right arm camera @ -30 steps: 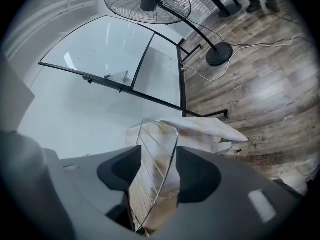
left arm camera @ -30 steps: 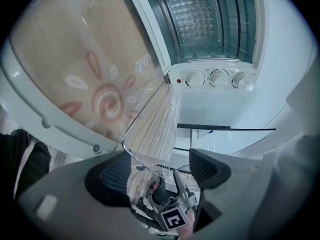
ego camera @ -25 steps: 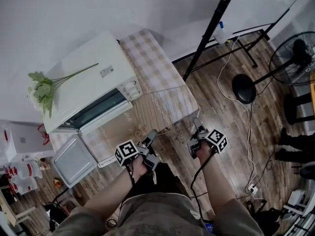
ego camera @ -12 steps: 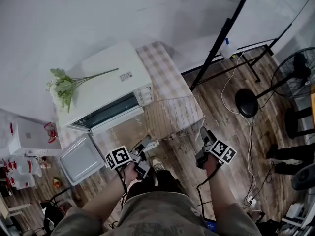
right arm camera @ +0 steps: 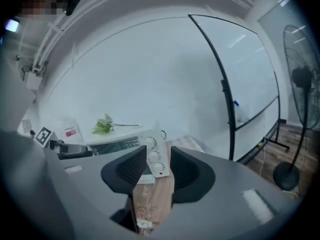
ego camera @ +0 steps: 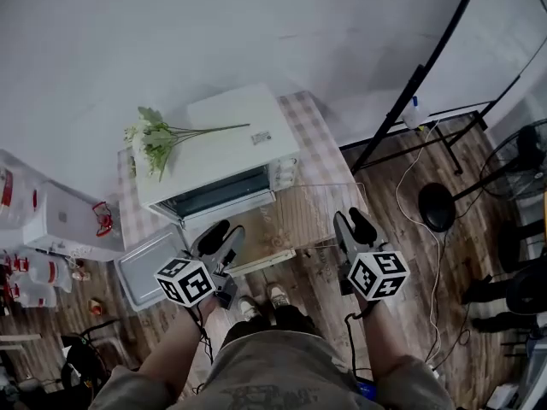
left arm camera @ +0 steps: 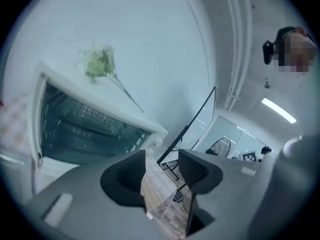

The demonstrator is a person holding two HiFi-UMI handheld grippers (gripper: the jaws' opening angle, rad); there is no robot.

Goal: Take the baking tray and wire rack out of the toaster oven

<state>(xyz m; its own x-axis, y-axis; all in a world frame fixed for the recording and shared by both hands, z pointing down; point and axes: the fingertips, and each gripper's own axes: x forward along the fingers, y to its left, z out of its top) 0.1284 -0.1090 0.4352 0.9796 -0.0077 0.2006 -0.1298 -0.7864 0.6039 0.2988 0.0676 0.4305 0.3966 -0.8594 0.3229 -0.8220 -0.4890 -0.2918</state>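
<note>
Though empty: two grippers (ego camera: 222, 236) (ego camera: 351, 222), one oven (ego camera: 218, 148).

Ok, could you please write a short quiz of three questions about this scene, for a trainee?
1. True or false: the left gripper and the right gripper are both open and hold nothing.
2. What lies on top of the white toaster oven?
3. As the person faces the oven, on which side of its front are the control knobs? A) left B) right C) in the middle

Key
1. True: both pairs of jaws stand apart, with nothing between them.
2. A sprig of flowers.
3. B.
</note>
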